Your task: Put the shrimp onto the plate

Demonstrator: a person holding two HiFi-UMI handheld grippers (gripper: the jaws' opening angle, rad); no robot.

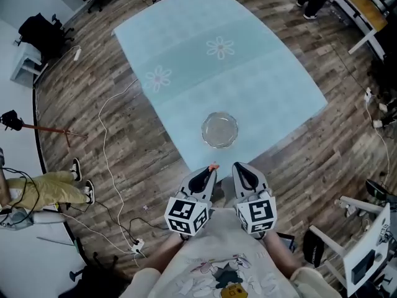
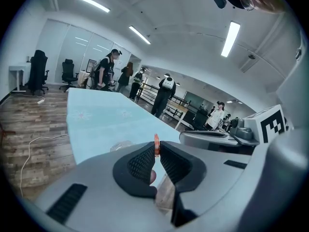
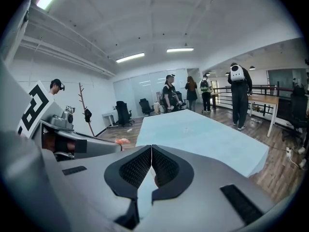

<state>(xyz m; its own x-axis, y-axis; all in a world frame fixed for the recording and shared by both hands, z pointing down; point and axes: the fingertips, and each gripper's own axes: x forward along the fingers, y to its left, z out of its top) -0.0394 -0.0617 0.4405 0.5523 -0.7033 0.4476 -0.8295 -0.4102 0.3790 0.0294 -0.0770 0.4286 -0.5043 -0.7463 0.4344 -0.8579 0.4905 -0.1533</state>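
Note:
A small orange shrimp [image 1: 213,166] is pinched at the tips of my left gripper [image 1: 209,170], which is shut on it just off the table's near corner. The left gripper view shows the shrimp [image 2: 156,145] standing up between the black pads. A clear glass plate [image 1: 219,130] sits on the light blue tablecloth [image 1: 248,79], a little ahead of both grippers; it appears faintly as a plate [image 2: 120,145] in the left gripper view. My right gripper [image 1: 239,168] is shut with nothing in it, close beside the left. From the right gripper view, the shrimp [image 3: 121,141] shows at the left gripper's tip.
The table [image 1: 186,36] has two flower prints and is otherwise bare. White cables [image 1: 108,141] trail over the wood floor at left. A seated person's legs [image 1: 49,188] are at far left, a chair [image 1: 366,241] at lower right. Several people stand beyond the table's far end.

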